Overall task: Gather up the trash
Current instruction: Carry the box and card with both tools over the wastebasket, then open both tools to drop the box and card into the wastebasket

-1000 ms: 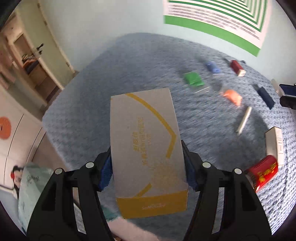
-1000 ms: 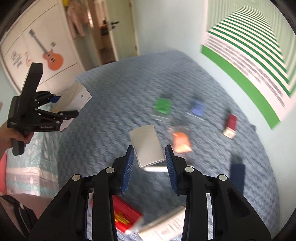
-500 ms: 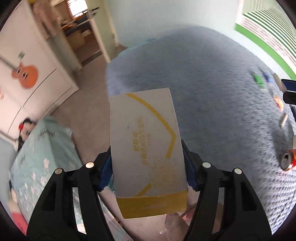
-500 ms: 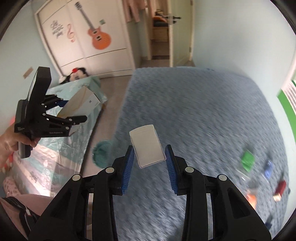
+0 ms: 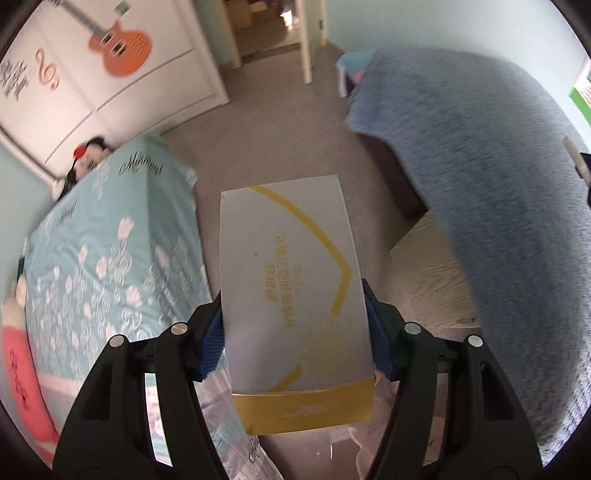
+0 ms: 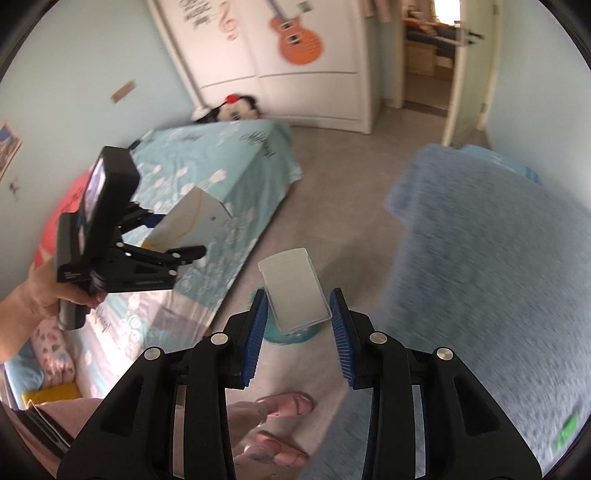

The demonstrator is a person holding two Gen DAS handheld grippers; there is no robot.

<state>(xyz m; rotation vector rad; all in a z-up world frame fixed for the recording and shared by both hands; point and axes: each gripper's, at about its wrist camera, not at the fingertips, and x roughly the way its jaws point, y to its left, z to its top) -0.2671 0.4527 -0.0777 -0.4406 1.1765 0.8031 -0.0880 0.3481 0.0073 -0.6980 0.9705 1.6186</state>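
- Floor (image 6: 343,177): grey-beige, runs between the two beds toward 12 o'clock in the right wrist view.
- Wardrobe (image 6: 306,85): white sliding doors at 12 o'clock, with an orange guitar decal (image 6: 297,35) and a music-note decal.
- Doorway (image 6: 428,55): open, at 1 o'clock; a lit room lies beyond.
- Walls (image 6: 85,55): pale blue-green.
- Low bed (image 6: 221,173): at 10 o'clock, teal floral cover, plush toy (image 6: 236,107) at its far end against the wardrobe.
- Large bed (image 6: 498,258): at 3 o'clock, blue textured blanket.
- Bed base (image 5: 432,266): light wood, at 3 o'clock in the left wrist view.

box (image 5: 291,273): white, yellow bands | bedspread (image 5: 498,192): blue | sheet (image 5: 103,236): teal floral
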